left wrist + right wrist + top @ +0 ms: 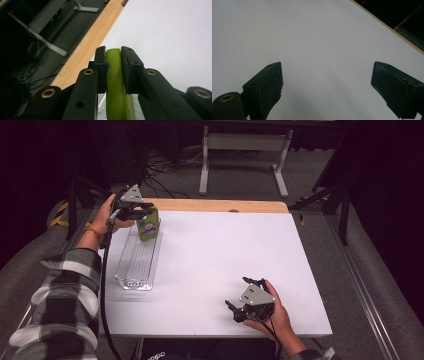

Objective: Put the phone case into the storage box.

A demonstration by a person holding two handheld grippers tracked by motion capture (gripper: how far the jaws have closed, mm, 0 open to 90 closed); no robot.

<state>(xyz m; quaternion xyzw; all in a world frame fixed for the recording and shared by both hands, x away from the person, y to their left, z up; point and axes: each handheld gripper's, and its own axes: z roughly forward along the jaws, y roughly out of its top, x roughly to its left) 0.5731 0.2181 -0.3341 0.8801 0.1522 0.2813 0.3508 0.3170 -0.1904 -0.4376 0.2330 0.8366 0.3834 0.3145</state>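
Over the far end of the clear tray [135,265], left tongs [145,211] are clamped on a green pouch [148,226], probably just above the tray floor. Keep it upright, lower straight, then release. Right tongs [239,300] rest wide open, empty, on the white surface [225,250].

A glossy lime-green plastic pouch [148,223] sits in a clear, ribbed plastic tray [136,265] on the matt white surface [220,265] (pale wood edging behind). Left tool [141,212] jaws: matt black plastic.

Black two-jaw tool [143,210] with grey triangular plate, brass-ringed screws, black cable; black-and-white plaid sleeve [65,290].
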